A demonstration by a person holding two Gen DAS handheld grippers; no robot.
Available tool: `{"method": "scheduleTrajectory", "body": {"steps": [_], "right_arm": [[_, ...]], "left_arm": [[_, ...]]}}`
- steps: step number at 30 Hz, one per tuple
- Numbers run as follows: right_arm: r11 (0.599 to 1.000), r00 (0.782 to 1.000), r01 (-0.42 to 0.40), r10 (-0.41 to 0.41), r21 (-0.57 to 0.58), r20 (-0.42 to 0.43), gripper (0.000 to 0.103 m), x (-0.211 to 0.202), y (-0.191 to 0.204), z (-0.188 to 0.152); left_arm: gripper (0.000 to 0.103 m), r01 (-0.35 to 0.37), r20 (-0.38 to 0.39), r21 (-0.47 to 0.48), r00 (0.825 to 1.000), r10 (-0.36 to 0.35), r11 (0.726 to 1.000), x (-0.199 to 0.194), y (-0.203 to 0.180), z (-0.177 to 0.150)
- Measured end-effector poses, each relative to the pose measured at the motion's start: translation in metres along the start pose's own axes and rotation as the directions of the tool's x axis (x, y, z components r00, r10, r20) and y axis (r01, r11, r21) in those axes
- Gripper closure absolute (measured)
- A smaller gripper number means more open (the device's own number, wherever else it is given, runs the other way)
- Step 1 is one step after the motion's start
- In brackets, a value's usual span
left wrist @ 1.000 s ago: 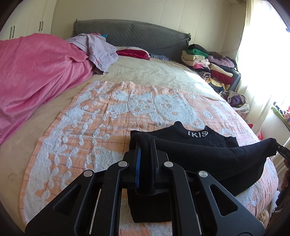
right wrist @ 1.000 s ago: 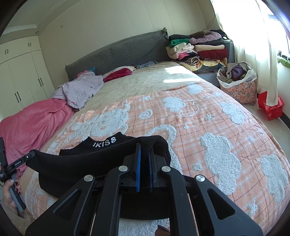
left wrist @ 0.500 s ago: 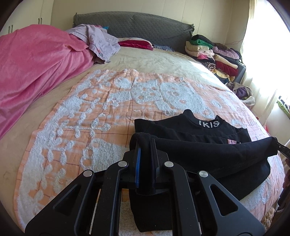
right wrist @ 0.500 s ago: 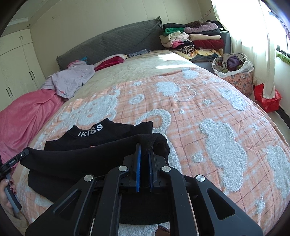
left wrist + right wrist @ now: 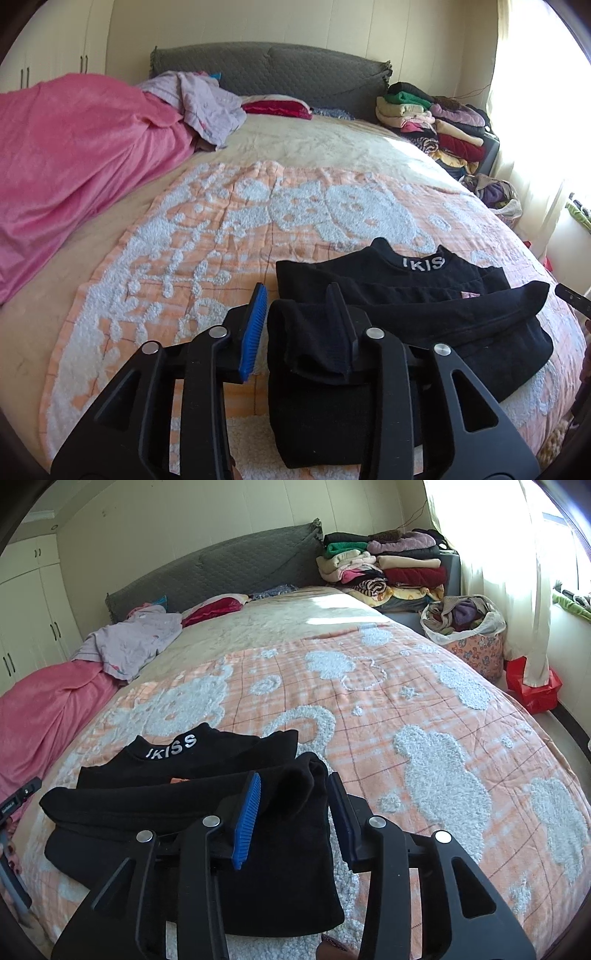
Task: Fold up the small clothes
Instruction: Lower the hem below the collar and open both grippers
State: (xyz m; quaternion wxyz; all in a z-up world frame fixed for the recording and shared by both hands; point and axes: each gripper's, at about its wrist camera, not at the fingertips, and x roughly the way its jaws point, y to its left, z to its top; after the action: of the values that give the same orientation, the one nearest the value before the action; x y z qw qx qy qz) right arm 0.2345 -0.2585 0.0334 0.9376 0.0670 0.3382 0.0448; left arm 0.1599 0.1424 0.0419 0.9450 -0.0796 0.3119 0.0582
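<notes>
Both jaws opening, black garment (image 5: 369,325) fold lying loose between them, on blanket (image 5: 424,701)

Hidden and cut-off parts

Near hem of black top (image 5: 332,424) lost behind gripper frame; collar lettering (image 5: 422,263) partly folded out of sight in left view; pink blanket (image 5: 74,147) cropped at left edge; other gripper (image 5: 16,801) barely peeking in at frame edge.
</notes>
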Motion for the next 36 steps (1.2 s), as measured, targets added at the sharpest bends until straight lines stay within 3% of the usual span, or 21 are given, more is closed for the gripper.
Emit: {"method": "scheduleTrajectory", "body": {"steps": [6,9,13,19,24,36], "right_arm": [[0.993,0.999,-0.051,0.051,-0.102,-0.01,0.065,-0.008,0.025,-0.009],[0.981,0.995,-0.091,0.083,-0.17,-0.049,0.066,-0.005,0.042,-0.018],[0.962,0.989,-0.123,0.1,-0.243,-0.106,0.066,0.004,0.063,-0.032],[0.948,0.982,-0.121,0.07,-0.295,-0.177,0.066,0.022,0.076,-0.048],[0.947,0.978,-0.087,0.021,-0.309,-0.209,0.066,0.04,0.076,-0.053],[0.956,0.975,-0.071,0.006,-0.286,-0.221,0.066,0.071,0.064,-0.038]], "left_arm": [[0.074,0.068,0.035,0.071,0.997,-0.07,0.995,-0.02,-0.028,-0.006],[0.074,0.139,-0.012,0.1,0.99,-0.139,0.985,-0.018,-0.045,-0.014],[0.081,0.178,-0.094,0.152,0.982,-0.165,0.972,-0.003,-0.066,-0.033],[0.081,0.165,-0.2,0.211,0.972,-0.123,0.963,0.023,-0.079,-0.058],[0.081,0.132,-0.193,0.251,0.978,-0.084,0.959,0.033,-0.083,-0.059],[0.08,0.116,-0.211,0.309,0.976,-0.051,0.944,0.07,-0.088,-0.042]]}}
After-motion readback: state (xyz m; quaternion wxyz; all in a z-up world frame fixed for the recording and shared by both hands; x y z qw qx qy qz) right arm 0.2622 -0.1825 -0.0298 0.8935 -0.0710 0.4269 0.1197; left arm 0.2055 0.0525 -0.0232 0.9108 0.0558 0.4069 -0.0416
